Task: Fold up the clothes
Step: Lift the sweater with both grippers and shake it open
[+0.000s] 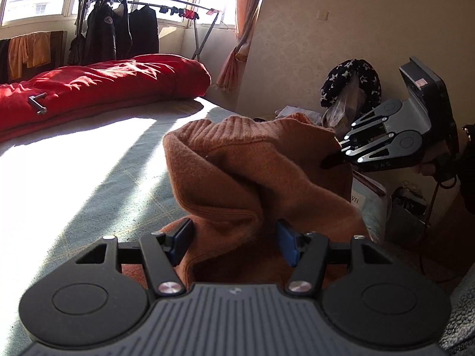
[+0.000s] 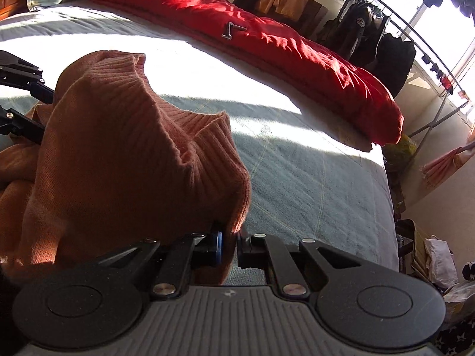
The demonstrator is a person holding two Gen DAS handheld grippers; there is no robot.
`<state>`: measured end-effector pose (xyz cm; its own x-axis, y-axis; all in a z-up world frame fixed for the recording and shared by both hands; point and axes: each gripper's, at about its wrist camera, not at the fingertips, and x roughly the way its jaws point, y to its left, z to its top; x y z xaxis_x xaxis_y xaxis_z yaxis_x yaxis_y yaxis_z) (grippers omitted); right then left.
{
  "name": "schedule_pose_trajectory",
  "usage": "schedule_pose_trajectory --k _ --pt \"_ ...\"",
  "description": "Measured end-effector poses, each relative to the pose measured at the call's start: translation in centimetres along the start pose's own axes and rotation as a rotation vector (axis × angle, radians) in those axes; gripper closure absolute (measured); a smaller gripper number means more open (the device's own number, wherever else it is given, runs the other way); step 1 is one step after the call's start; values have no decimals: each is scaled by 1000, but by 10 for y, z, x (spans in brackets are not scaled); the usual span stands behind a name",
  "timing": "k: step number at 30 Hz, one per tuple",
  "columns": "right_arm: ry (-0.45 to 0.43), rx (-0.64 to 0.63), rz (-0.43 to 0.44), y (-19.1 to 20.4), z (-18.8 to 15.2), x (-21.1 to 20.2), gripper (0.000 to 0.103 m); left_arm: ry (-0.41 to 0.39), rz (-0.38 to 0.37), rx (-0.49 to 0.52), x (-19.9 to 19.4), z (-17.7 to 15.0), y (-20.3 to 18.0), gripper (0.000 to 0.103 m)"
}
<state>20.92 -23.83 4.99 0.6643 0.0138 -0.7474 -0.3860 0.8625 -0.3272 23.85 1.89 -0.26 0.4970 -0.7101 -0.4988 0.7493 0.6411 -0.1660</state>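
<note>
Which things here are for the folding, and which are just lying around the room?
For the folding:
- orange sweater
- left tongs, around a bunch of it
- right tongs, pinching its edge
- bed, underneath

Just lying about:
- red duvet
- clothes rack
- curtain

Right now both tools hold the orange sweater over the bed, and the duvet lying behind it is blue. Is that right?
Not quite. The duvet is red, as the right wrist view shows. The rest stands: the left tool and right tool both hold the orange sweater over the bed.
</note>
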Motion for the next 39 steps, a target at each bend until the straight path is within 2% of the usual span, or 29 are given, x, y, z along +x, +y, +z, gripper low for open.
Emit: schedule_pose_trajectory --k 3,10,13,16,19,23,24,26,30,33,39 --pt "-31 8 60 -16 -14 6 93 2 62 103 14 9 -8 43" --pt "-90 -10 152 -34 -33 10 93 184 122 390 30 15 -31 43" --pt "-115 -15 176 -38 -42 6 93 255 154 453 27 15 -34 43" --pt "-129 -18 195 -40 -47 8 93 313 168 451 23 14 -29 43" --pt "-136 -2 228 -44 -49 14 93 346 154 390 21 18 -21 72" --pt "-140 30 279 -48 -49 24 91 308 162 293 9 23 -13 88" --pt "-144 44 301 -48 -50 25 89 298 177 274 7 24 -11 89" --pt "-146 73 340 -48 -52 29 78 279 200 247 4 23 -8 91" --pt "-124 132 398 -46 -57 41 69 258 243 231 3 20 -4 93" --pt "-92 174 433 -40 -63 51 60 246 286 186 4 22 6 101" --pt "-49 214 469 -23 -70 68 59 241 303 161 0 19 12 101"
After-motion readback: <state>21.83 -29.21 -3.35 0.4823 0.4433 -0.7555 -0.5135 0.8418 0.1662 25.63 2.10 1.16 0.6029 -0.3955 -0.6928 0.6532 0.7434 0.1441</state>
